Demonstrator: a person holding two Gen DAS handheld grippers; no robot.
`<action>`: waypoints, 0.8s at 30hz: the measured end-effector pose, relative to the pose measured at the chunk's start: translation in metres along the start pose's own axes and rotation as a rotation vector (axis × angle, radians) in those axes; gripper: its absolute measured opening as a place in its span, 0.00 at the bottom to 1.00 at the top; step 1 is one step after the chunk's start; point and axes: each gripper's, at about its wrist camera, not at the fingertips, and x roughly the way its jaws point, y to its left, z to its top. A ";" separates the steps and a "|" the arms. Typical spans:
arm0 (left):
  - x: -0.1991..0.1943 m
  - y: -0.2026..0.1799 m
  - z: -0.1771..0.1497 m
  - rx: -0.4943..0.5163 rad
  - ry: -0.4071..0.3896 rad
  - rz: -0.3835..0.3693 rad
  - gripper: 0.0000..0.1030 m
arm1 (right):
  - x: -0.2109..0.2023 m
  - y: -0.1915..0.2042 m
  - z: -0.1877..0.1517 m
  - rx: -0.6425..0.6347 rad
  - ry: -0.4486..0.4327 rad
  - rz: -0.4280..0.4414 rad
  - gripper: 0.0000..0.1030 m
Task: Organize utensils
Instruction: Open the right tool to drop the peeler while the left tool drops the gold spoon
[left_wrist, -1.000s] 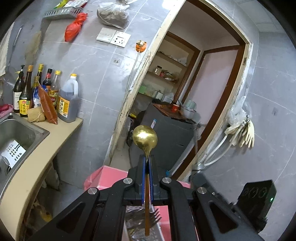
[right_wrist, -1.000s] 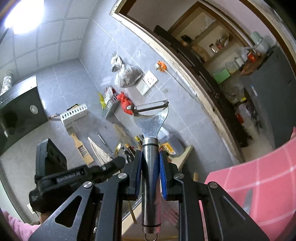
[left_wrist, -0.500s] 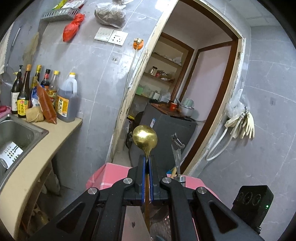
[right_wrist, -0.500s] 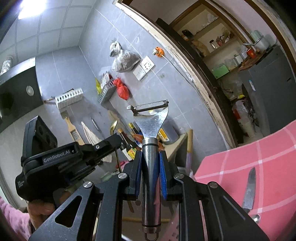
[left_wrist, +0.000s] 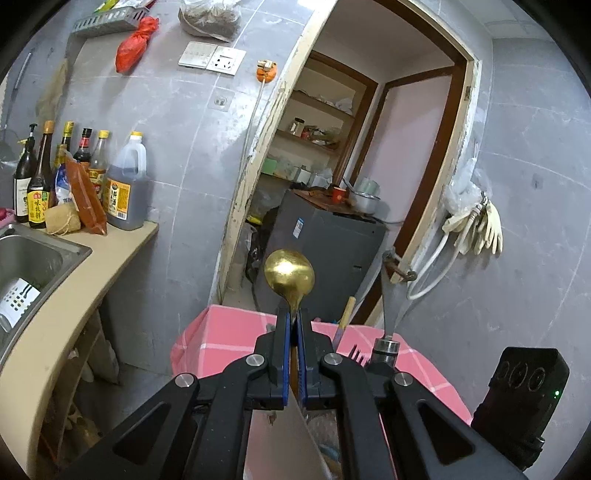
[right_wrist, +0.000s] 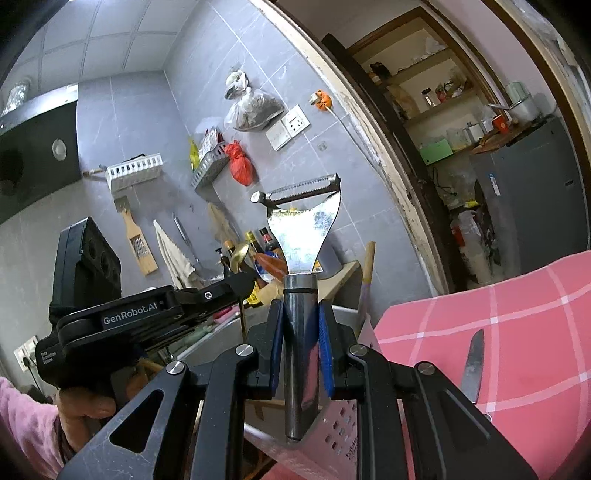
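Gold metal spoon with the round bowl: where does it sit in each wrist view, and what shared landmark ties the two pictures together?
Left wrist view: gold metal spoon stands at centre, bowl up, stem clamped in the left gripper.
Right wrist view: the spoon is small, left of centre, rising from the left gripper, beside the steel peeler.
Shared landmark: the white wall socket plate beside the door frame.

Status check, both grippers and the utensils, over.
Left hand-held gripper shut on gold spoon. Right hand-held gripper shut on peeler. Knife lies loose on pink cloth.
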 end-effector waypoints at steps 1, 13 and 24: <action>0.000 0.000 -0.001 0.002 0.002 -0.002 0.04 | -0.001 0.001 0.000 -0.010 0.003 -0.002 0.16; -0.006 0.009 -0.004 -0.043 0.037 -0.057 0.04 | -0.008 0.004 0.000 -0.026 0.028 0.002 0.16; -0.004 0.005 -0.007 -0.028 0.088 -0.056 0.05 | -0.009 0.003 -0.003 -0.014 0.046 0.001 0.17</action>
